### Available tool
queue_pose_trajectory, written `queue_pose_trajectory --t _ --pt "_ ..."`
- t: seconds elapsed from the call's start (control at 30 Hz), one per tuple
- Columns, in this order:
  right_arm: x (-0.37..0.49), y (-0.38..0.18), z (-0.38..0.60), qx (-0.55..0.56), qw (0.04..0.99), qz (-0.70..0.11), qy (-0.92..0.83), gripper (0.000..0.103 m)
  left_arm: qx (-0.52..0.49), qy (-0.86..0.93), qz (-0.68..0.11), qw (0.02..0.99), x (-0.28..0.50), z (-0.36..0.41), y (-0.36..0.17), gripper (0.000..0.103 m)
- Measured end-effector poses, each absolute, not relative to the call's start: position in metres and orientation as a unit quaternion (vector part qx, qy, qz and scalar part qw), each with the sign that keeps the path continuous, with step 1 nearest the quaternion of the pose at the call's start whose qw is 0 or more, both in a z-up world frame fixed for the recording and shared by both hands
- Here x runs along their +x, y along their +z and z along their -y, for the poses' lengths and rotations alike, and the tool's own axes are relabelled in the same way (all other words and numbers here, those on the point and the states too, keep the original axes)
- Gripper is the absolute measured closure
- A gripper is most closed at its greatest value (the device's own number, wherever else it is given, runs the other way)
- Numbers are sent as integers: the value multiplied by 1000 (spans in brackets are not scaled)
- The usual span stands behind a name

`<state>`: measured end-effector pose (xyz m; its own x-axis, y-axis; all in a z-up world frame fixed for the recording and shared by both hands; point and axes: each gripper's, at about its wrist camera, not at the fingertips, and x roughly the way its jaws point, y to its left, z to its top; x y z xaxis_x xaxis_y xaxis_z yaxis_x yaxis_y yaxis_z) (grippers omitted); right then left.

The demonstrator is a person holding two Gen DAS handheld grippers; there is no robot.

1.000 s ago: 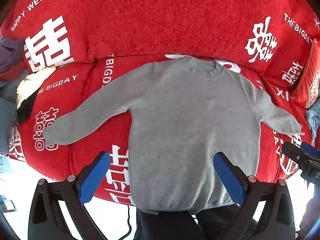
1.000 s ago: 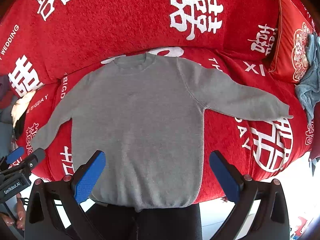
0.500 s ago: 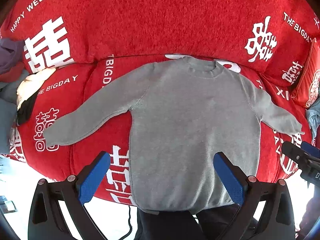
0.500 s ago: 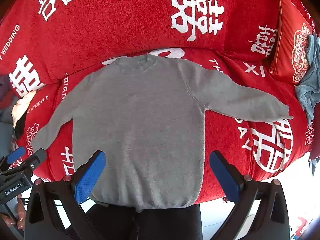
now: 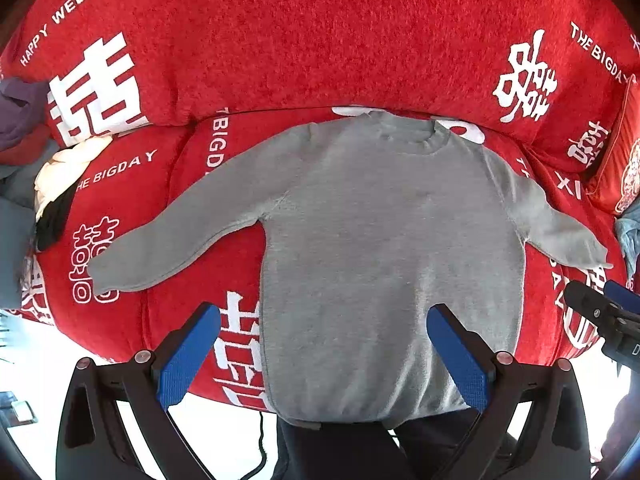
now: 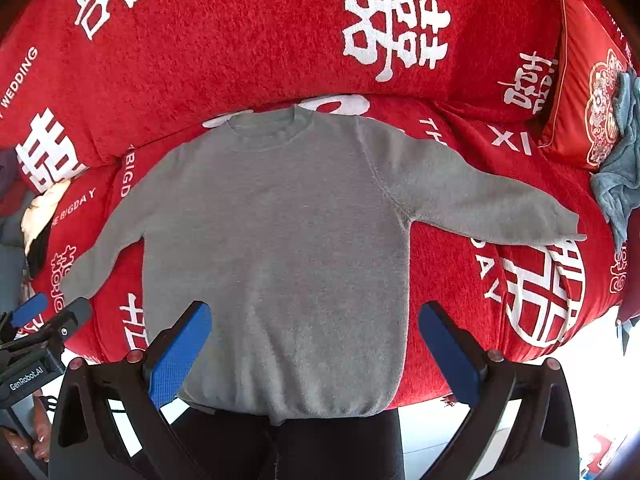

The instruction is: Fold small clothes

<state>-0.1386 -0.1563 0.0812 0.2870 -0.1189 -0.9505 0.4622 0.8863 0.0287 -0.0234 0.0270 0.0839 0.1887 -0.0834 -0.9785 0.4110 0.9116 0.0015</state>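
Nothing I can see has shifted over the last second: the grey sweater (image 5: 384,248) lies flat and unfolded across the seat of the red sofa (image 5: 320,40), collar toward the backrest, hem hanging over the front edge, both sleeves spread out to the sides. My left gripper (image 5: 324,344) hangs above the hem with its jaws wide apart and nothing in them; my right gripper (image 6: 314,340) is just as wide and empty over the same hem. The left wrist view alone gives me the pile of clothes (image 5: 52,184) at the sofa's left end. Only the right wrist view shows the red cushion (image 6: 584,80) and a blue-grey cloth (image 6: 620,176) at the right end.
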Motion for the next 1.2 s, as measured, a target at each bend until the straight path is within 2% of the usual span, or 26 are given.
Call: queue_pose_trajectory --t 0.47,1.2 --pt "-130 80 156 139 801 -550 -189 0 141 -155 -621 755 -19 -24 78 0" --pt "-117 73 157 140 791 -568 -181 0 150 -156 -631 745 -22 -18 64 0"
